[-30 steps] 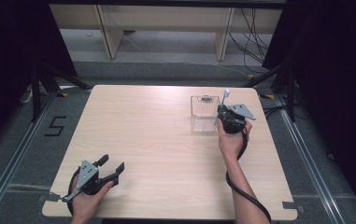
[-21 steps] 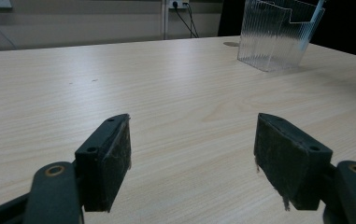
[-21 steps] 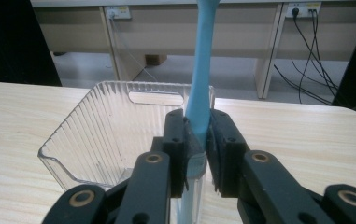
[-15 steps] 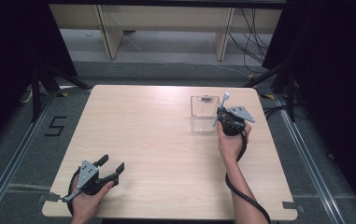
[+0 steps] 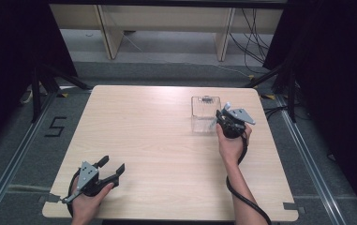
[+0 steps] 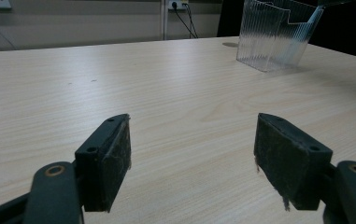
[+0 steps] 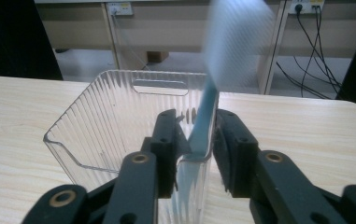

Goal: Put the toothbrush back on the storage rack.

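1. The high view looks forward and down from above the person's side, taking in the whole tabletop (image 5: 167, 140) from far off.
2. The left gripper view sits low, just above the tabletop, facing across it toward the distant bin (image 6: 278, 35).
3. The right gripper view looks level, close against the same bin; all three share it.

One clear bin (image 5: 205, 115), one blue brush (image 7: 202, 122), two grippers (image 5: 105, 171) (image 5: 224, 117), on one desk (image 5: 157, 140).
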The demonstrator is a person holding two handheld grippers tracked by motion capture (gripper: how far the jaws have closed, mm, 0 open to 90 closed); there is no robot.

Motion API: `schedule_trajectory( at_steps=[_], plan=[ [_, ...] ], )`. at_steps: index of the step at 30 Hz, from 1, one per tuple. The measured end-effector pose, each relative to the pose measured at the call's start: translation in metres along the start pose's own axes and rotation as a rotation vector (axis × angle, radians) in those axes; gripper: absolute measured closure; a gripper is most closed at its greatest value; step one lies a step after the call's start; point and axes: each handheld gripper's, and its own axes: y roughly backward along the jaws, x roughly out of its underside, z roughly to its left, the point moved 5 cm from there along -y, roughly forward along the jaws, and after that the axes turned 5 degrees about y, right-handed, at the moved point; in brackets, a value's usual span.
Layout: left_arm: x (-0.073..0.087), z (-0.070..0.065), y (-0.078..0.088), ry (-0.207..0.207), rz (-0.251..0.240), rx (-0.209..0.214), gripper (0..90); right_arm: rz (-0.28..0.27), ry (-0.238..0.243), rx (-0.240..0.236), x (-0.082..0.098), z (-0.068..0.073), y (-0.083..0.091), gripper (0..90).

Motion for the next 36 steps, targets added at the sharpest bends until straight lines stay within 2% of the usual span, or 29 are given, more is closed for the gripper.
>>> schedule_trajectory(
  at_steps=[1,3,5,8,9,10,11,12,13,15,17,18,19,20,21,22,24,25,27,28,32,33,34,35,36],
  plan=[
    [0.0,0.0,0.0,0.0,-0.003,0.002,26.9,-0.003,0.027,0.012,0.0,-0.002,0.001,68.2],
    [0.0,0.0,0.0,-0.001,-0.004,0.003,26.9,0.014,-0.012,-0.012,0.0,0.0,0.001,66.0],
    [0.0,0.0,0.0,0.0,-0.005,0.002,26.9,0.004,0.01,0.004,0.0,-0.002,0.001,64.8],
    [0.0,-0.001,0.0,0.001,-0.004,0.004,26.9,0.01,-0.012,0.003,0.001,-0.002,0.002,62.6],
    [0.0,-0.001,-0.001,0.004,-0.018,0.012,26.9,-0.002,-0.003,0.001,0.001,-0.003,0.002,62.1],
    [0.0,-0.001,-0.001,0.003,-0.018,0.012,26.9,0.01,-0.019,0.012,0.002,-0.002,0.003,61.8],
    [0.0,-0.001,-0.001,0.003,-0.017,0.012,26.9,0.002,-0.006,-0.002,0.002,-0.004,0.003,61.6],
    [0.0,-0.001,-0.001,0.002,-0.016,0.012,26.9,0.004,-0.012,0.007,0.003,-0.003,0.004,61.5],
    [0.0,-0.001,0.0,-0.002,0.002,0.004,26.9,0.009,-0.028,0.005,0.004,-0.003,0.005,61.1],
    [0.0,-0.002,0.0,0.0,-0.002,0.005,26.9,0.016,-0.016,-0.01,0.005,-0.004,0.006,60.5],
    [0.0,-0.002,0.0,-0.001,-0.001,0.006,26.9,0.016,-0.021,0.002,0.006,-0.005,0.006,59.6],
    [0.0,-0.002,0.0,-0.001,-0.001,0.006,26.9,0.027,0.009,0.005,0.007,-0.007,0.007,59.4],
    [0.0,-0.002,0.0,0.001,-0.001,0.005,26.9,0.024,-0.009,-0.015,0.007,-0.005,0.007,59.1],
    [0.0,-0.002,0.0,0.003,-0.002,0.005,26.9,0.029,-0.014,-0.008,0.008,-0.005,0.008,58.6],
    [0.0,-0.002,0.0,0.002,-0.001,0.007,26.9,0.037,-0.041,-0.018,0.009,-0.002,0.009,58.4],
    [0.0,-0.002,0.0,0.003,-0.002,0.007,26.9,0.032,-0.014,-0.016,0.01,-0.004,0.008,58.2],
    [0.0,-0.002,0.0,0.003,-0.002,0.007,26.9,0.043,0.008,-0.012,0.011,-0.006,0.008,57.7],
    [0.0,-0.002,0.0,0.002,-0.002,0.006,26.9,0.046,-0.024,-0.009,0.012,-0.003,0.009,57.5],
    [0.0,-0.002,0.0,0.002,-0.001,0.007,26.9,0.049,-0.02,-0.023,0.013,-0.004,0.009,56.8],
    [0.0,-0.002,0.0,0.002,-0.001,0.007,26.9,0.045,0.007,-0.021,0.014,-0.005,0.009,56.6],
    [0.0,-0.002,0.0,0.004,-0.003,0.007,26.9,0.074,-0.014,-0.021,0.016,-0.003,0.012,55.7],
    [0.0,-0.002,0.0,0.004,-0.003,0.007,26.9,0.063,0.014,-0.026,0.016,-0.005,0.011,55.5],
    [0.0,-0.002,0.0,0.005,-0.003,0.007,26.9,0.073,-0.013,-0.019,0.017,-0.003,0.012,55.4],
    [0.0,-0.002,0.0,0.003,-0.002,0.007,26.9,0.07,0.009,-0.023,0.018,-0.005,0.012,55.2],
    [0.0,-0.002,0.0,0.004,-0.003,0.006,26.9,0.085,-0.021,-0.024,0.018,-0.002,0.014,55.1]
  ],
)
